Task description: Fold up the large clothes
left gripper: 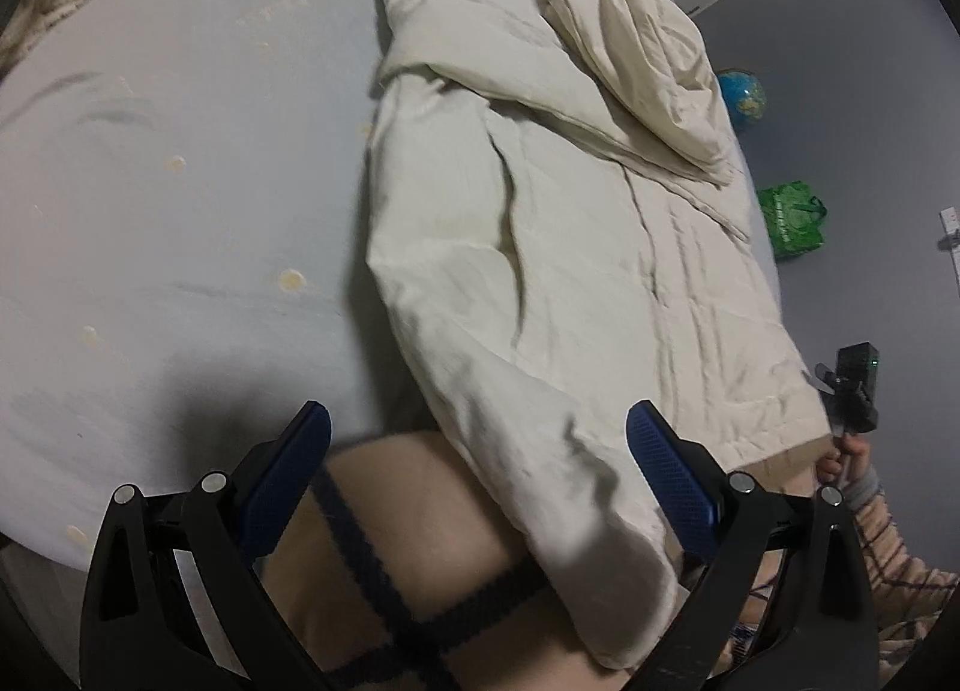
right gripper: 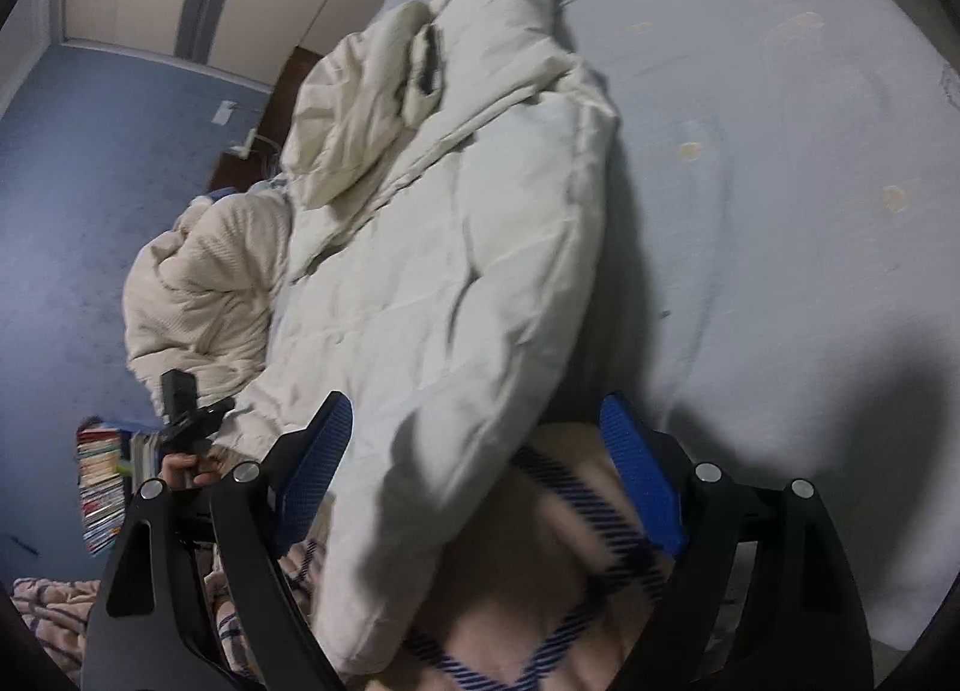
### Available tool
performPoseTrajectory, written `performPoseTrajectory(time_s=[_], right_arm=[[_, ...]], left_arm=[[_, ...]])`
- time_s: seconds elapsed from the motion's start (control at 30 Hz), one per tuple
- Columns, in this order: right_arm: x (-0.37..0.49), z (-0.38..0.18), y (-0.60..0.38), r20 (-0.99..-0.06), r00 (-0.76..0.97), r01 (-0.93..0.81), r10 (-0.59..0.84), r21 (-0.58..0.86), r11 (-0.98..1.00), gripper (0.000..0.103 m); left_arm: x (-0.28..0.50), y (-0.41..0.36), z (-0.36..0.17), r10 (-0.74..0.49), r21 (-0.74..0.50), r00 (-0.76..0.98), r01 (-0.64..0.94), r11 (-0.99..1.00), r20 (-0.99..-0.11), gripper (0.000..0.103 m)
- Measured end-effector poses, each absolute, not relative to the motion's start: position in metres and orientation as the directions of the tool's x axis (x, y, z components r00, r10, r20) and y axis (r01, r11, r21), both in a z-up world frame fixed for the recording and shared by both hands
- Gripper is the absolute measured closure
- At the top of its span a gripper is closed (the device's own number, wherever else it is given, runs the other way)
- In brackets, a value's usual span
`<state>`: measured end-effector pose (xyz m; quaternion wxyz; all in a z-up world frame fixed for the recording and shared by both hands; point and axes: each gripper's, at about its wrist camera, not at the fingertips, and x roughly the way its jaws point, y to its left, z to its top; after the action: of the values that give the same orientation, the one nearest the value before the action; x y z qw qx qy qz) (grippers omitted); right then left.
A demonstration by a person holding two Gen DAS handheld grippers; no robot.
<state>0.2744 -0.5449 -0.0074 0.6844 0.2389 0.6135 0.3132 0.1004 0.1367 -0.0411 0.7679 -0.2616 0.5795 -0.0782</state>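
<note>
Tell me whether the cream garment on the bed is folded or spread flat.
Partly folded. The garment is doubled over lengthwise, with a sleeve lying across its far end, and its near end hangs off the bed.

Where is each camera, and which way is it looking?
Left wrist camera: sits on the left gripper, looking down along its open blue fingers at the cream padded jacket on the pale grey bed sheet; the person's other hand shows at the right edge.
Right wrist camera: sits on the right gripper, jaws open, looking down at the same jacket from its other side; a hand shows at the left.
Shared: jacket, sheet, and the beige checked blanket nearest the camera.
</note>
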Motion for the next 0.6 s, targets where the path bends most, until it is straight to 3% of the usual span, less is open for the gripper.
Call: performPoseTrajectory(time_s=[0.07,0.13,0.17,0.2,0.4,0.5,0.6], right_arm=[[0.271,-0.004,-0.539,-0.682,0.030,-0.162,0.730,0.718,0.677,0.028],[0.268,-0.002,-0.535,-0.683,0.018,-0.180,0.730,0.716,0.674,0.044],[0.266,0.000,-0.533,-0.679,0.012,-0.196,0.734,0.719,0.667,0.059],[0.263,0.002,-0.532,-0.683,0.011,-0.213,0.730,0.712,0.669,0.067],[0.254,0.006,-0.531,-0.676,-0.018,-0.248,0.737,0.717,0.652,0.067],[0.253,0.007,-0.530,-0.654,-0.029,-0.249,0.756,0.737,0.628,0.067],[0.251,0.010,-0.523,-0.643,-0.048,-0.287,0.765,0.742,0.606,0.077]], left_arm=[[0.102,0.129,-0.044,-0.437,-0.495,0.290,-0.168,0.853,-0.851,0.011],[0.106,0.124,-0.047,-0.443,-0.496,0.272,-0.169,0.852,-0.854,0.019],[0.108,0.120,-0.049,-0.437,-0.487,0.265,-0.167,0.857,-0.860,0.022],[0.109,0.117,-0.049,-0.439,-0.487,0.261,-0.162,0.858,-0.860,0.036],[0.108,0.100,-0.039,-0.413,-0.445,0.237,-0.106,0.889,-0.880,0.054],[0.103,0.098,-0.034,-0.436,-0.466,0.250,-0.074,0.882,-0.864,0.079],[0.099,0.092,-0.027,-0.442,-0.467,0.265,-0.036,0.884,-0.857,0.088]])
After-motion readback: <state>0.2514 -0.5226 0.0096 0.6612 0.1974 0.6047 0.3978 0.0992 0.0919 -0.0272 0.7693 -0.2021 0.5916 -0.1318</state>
